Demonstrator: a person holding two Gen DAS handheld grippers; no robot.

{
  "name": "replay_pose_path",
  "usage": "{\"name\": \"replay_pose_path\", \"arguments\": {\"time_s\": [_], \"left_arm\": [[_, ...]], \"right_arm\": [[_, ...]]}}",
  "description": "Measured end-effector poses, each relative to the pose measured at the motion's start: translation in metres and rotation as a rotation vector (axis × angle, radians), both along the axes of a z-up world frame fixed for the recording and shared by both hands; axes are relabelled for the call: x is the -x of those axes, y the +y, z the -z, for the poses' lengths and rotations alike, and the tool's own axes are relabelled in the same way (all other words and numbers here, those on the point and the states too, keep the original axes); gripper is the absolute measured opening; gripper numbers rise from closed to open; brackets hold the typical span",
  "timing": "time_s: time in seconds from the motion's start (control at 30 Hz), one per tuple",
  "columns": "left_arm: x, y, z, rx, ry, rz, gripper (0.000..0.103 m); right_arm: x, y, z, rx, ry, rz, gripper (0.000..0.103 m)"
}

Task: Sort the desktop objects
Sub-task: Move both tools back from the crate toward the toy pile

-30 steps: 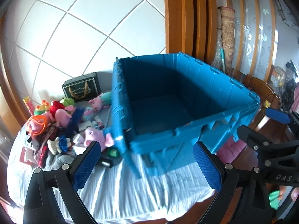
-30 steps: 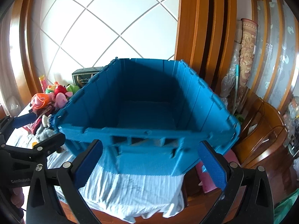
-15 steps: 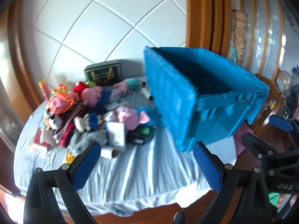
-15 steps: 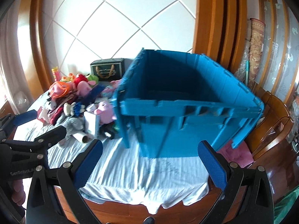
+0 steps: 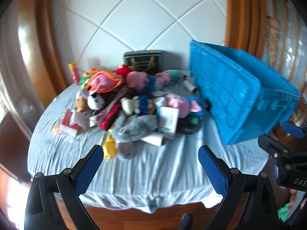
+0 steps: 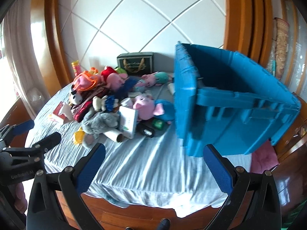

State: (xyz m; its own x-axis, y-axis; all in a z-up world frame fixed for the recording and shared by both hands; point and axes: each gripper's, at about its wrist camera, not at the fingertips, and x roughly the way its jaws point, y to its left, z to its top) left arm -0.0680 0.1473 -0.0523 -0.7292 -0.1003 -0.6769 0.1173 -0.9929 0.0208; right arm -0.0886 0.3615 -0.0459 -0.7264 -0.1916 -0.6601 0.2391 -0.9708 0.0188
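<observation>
Left gripper hangs over the near edge of the round table w/ pale blue wrinkled cloth, blue-padded fingers spread wide, nothing btwn them. Right gripper likewise: fingers wide apart, empty, over the near cloth edge. Each gripper shows at the other's frame edge: right one at far right in left wrist view, left one at lower left in right wrist view.

Big blue plastic crate sits on the right side of the table, open top, inside looks dark; contents can't be made out. Its left wall stands just beside the toy pile.

Pile of soft toys & oddments covers the table's mid-left to far part. Grey furry plush lies at the near edge of the pile, a yellow piece at its near-left. White carton w/ green print leans just right of the grey plush, a cardboard tube in front of it. Pink pig plush w/ blue body lies right of the carton, close to the crate. Black pouch & small green item lie just near of the pig. Orange-trimmed pink hat-like thing tops the far-left of the pile. Dark green box w/ gold handle print stands at the far side by the wall. Red-yellow tube upright at far left.

Left wrist view is blurred.
</observation>
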Motion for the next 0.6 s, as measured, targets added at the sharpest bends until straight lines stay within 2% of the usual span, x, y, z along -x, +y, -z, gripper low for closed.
{"name": "replay_pose_path", "arguments": {"time_s": [0.33, 0.6], "left_arm": [[0.033, -0.083, 0.031, -0.021, -0.063, -0.188, 0.1], [0.1, -0.125, 0.067, -0.021, -0.141, -0.232, 0.1]], "right_arm": [[0.056, -0.077, 0.024, -0.027, -0.056, -0.14, 0.103], [0.136, -0.119, 0.056, -0.024, -0.125, -0.19, 0.103]]}}
